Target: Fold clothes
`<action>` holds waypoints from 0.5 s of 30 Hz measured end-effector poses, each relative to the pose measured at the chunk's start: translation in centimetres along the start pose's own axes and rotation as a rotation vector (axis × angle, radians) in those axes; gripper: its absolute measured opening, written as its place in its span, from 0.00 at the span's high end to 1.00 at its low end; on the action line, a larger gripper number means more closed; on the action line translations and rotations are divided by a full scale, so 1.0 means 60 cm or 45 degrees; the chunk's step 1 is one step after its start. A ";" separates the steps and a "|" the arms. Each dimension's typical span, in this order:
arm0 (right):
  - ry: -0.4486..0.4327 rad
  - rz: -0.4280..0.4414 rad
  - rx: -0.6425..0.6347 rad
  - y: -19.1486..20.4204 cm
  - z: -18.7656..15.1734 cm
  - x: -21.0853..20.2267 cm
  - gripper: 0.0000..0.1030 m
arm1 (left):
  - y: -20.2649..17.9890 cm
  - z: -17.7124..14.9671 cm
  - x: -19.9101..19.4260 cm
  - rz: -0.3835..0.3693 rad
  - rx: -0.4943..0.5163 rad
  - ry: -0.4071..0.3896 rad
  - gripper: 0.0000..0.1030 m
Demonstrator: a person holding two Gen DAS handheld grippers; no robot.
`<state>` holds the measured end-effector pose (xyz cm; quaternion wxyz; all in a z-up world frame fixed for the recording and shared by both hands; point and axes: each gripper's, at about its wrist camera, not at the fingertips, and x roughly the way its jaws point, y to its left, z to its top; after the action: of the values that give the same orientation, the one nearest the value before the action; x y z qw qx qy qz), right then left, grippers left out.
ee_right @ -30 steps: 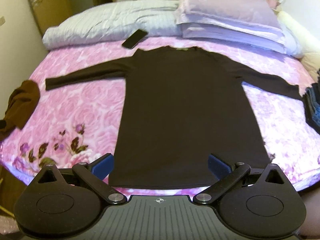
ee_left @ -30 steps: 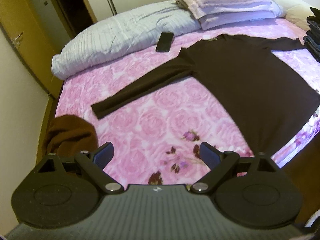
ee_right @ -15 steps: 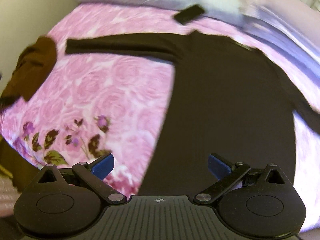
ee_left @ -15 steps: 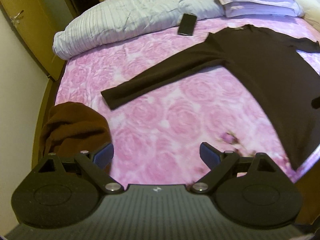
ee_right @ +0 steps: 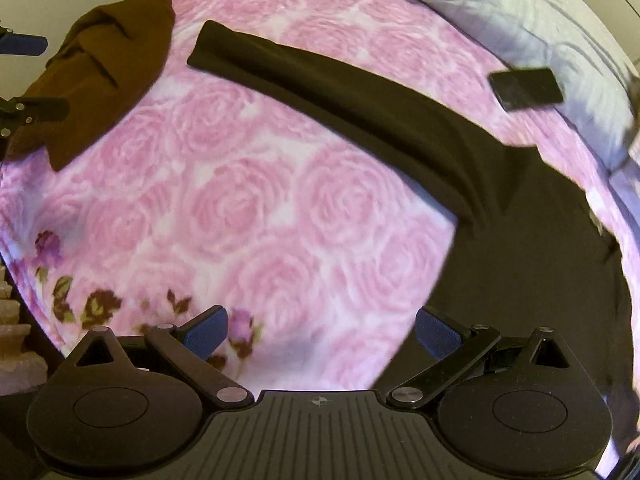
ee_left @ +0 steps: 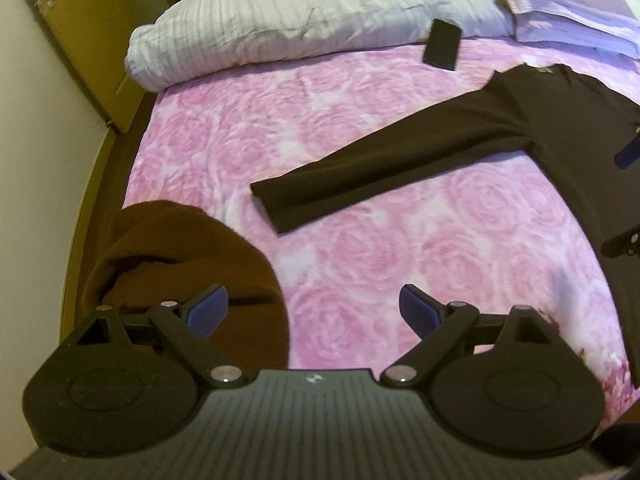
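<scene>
The dark long-sleeved shirt [ee_left: 560, 128] lies flat on the pink rose bedspread [ee_left: 360, 248], one sleeve [ee_right: 320, 80] stretched toward the crumpled brown garment [ee_left: 180, 256], its collar near a black phone [ee_left: 442, 44]. Left tool [ee_left: 314, 312] and right tool [ee_right: 322, 330] both gape wide, holding nothing

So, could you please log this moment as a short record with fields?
surface: bed with pink rose cover
garment: dark long-sleeved top, laid flat, sleeve stretched out
other cloth: brown garment, crumpled near the bed edge
loose item: black phone beside the pillow
left gripper: open, empty
right gripper: open, empty
</scene>
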<state>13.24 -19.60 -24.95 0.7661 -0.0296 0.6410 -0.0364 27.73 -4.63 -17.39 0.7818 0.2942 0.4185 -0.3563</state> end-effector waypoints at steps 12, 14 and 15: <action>-0.550 0.038 -0.339 0.096 0.163 0.134 0.16 | 0.081 -0.024 0.055 0.154 -0.207 -0.081 0.12; -0.607 0.007 -0.471 0.141 0.195 0.183 0.42 | 0.092 -0.037 0.066 0.163 -0.230 -0.085 0.12; -0.611 0.014 -0.521 0.158 0.209 0.203 0.42 | 0.096 -0.043 0.072 0.166 -0.236 -0.085 0.12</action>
<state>27.87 -11.30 -35.58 0.8739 -0.1874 0.4360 0.1054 32.88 -0.71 -21.42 0.8407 0.2352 0.4035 -0.2740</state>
